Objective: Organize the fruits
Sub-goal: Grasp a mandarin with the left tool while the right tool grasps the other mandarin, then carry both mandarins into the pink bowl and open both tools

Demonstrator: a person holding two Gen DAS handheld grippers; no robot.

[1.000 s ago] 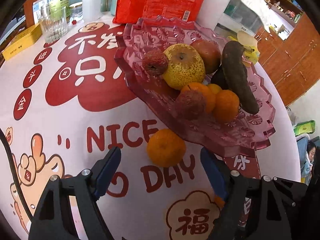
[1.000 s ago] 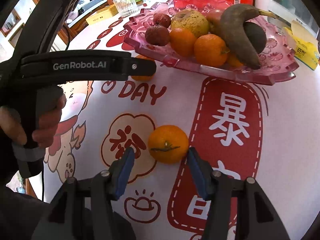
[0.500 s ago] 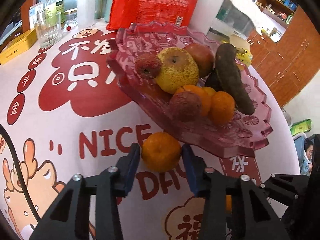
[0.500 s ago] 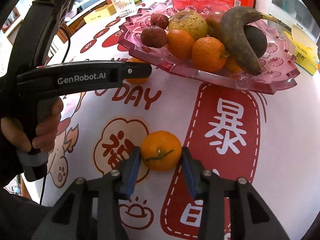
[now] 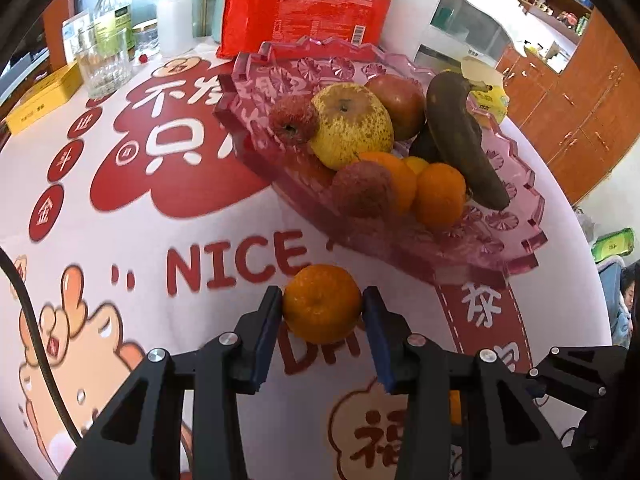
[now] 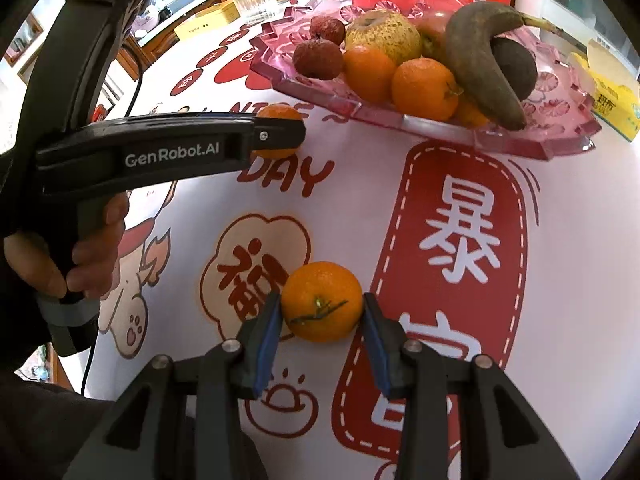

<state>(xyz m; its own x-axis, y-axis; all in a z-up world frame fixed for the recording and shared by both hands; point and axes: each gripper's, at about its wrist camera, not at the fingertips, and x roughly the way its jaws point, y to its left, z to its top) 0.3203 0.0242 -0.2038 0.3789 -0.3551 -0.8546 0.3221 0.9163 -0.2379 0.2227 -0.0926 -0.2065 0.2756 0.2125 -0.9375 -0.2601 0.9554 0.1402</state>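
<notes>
- Holding one small round orange mandarin (image 5: 322, 304) between the blue pads of our left gripper (image 5: 322, 310), we see both pads touching its sides; this fruit sits on the printed white and red tablecloth (image 5: 160, 216), just in front of the near rim of the pink faceted plastic fruit tray (image 5: 520, 216).
- Our right gripper (image 6: 322, 312) pinches a second round orange mandarin with a green stem (image 6: 322, 302) in the same way, pads against both sides; this one lies well apart from the tray, beside the large red label with white characters.
- We judge that both fruits are gripped but not yet lifted; whether they are clear of the cloth, we cannot tell.
- The tray already carries a yellow speckled pear (image 5: 352, 126), two wrinkled red fruits, a reddish apple, several mandarins and a dark overripe banana (image 5: 460, 140), piled toward the near side.
- What could go wrong:
  - a round smooth fruit may roll out of the flat pads if we squeeze off centre, or be bruised if we squeeze too hard;
  - the raised rim may catch a fruit that is lifted too low;
  - a mandarin placed on the crowded pile may roll off or push another fruit out;
  - the two grippers may collide, as both go toward the same tray.
</notes>
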